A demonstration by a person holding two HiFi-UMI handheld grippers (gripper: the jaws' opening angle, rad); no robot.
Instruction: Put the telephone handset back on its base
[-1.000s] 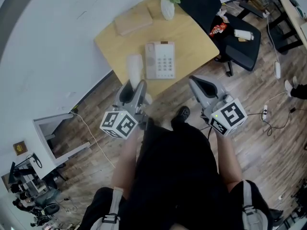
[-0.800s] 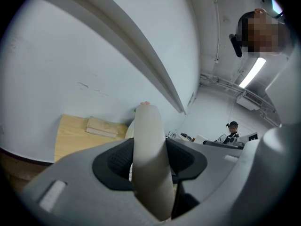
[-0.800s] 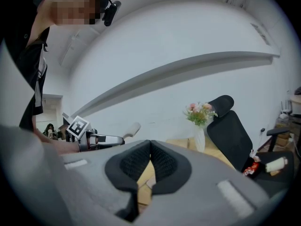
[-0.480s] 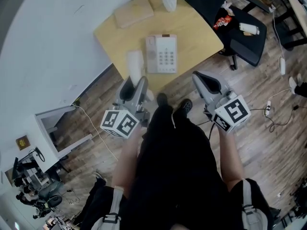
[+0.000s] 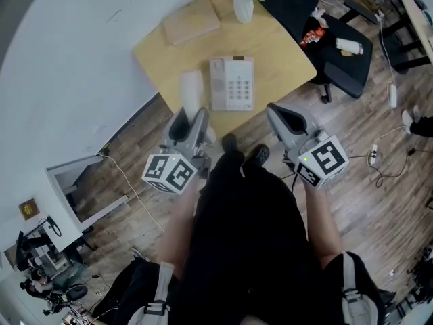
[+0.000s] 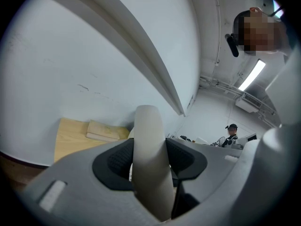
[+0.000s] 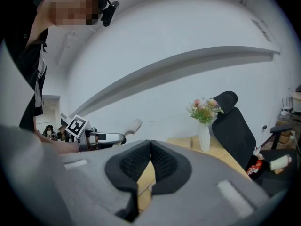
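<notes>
- Wood-plank floor (image 5: 379, 202) underfoot, pale wooden table (image 5: 277, 53) ahead against the white wall.
- On the table: telephone base (image 5: 232, 83) lying flat, keypad up; tan book (image 5: 191, 24) toward the far side; white vase (image 5: 243, 7) of flowers at the far corner.
- Off to the table's right, black office chair (image 5: 348, 73) with small odds and ends on its seat.
- Out front on the left, left gripper (image 5: 191, 119) with jaws clamped on the cream handset (image 5: 192, 92): dark pads pressed against both its sides in the left gripper view, handset (image 6: 149, 164) standing upright between them.
- Handset off the base for now, showing just left of it in the head view, above the table's near-left edge.
- Alongside, right gripper (image 5: 281, 117) near the table's front corner, jaws pressed together pad to pad, gripping nothing.
- Seen from the right gripper view: marker cube and raised handset off to the left, vase and chair to the right.
</notes>
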